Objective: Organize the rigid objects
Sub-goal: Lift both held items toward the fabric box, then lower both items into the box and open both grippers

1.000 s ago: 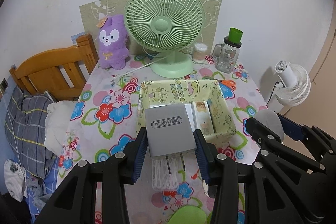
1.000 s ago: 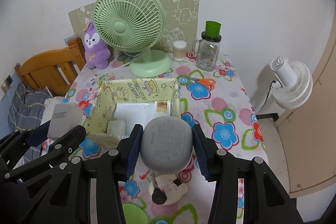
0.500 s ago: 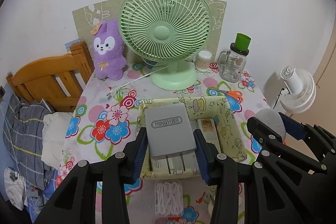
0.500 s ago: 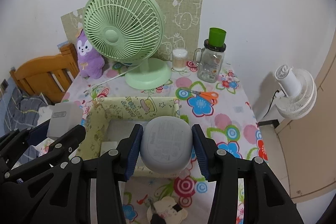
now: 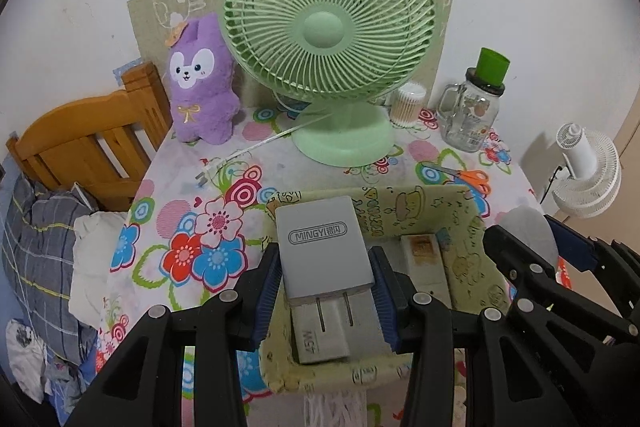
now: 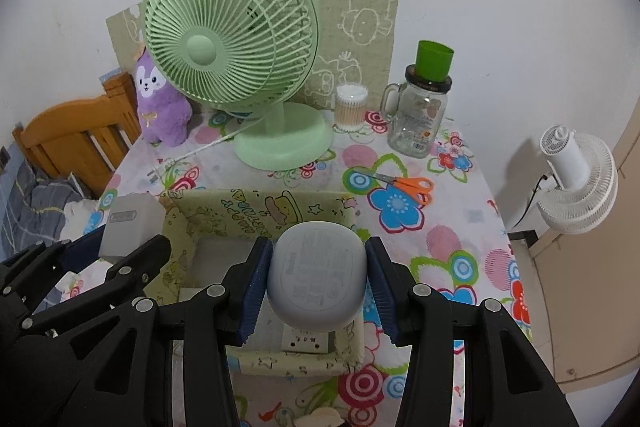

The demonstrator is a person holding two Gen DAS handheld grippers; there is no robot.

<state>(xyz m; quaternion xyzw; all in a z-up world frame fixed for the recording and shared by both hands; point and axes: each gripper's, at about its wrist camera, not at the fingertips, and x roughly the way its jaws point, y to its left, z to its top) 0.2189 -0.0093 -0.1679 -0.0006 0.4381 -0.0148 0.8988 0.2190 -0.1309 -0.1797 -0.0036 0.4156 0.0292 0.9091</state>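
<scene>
My left gripper (image 5: 326, 297) is shut on a grey MINGYI plug charger (image 5: 322, 249), prongs pointing back at me, held above the left part of a yellow patterned fabric box (image 5: 404, 205). My right gripper (image 6: 316, 291) is shut on a rounded grey earbud case (image 6: 316, 273), held above the right part of the same box (image 6: 264, 209). Inside the box lie a grey block (image 5: 320, 341) and white flat items (image 5: 424, 265). The left gripper and charger also show in the right wrist view (image 6: 128, 223).
A green desk fan (image 5: 332, 27), purple plush toy (image 5: 202, 91), cotton swab jar (image 5: 406, 105) and glass mug jar (image 5: 474, 115) stand at the table's back. Orange scissors (image 6: 408, 185) lie right of the box. A wooden bed frame (image 5: 84, 143) is left, a white fan (image 6: 572, 179) right.
Both grippers have moved forward with their loads, from in front of the box to above its inside. The fan and back wall look closer.
</scene>
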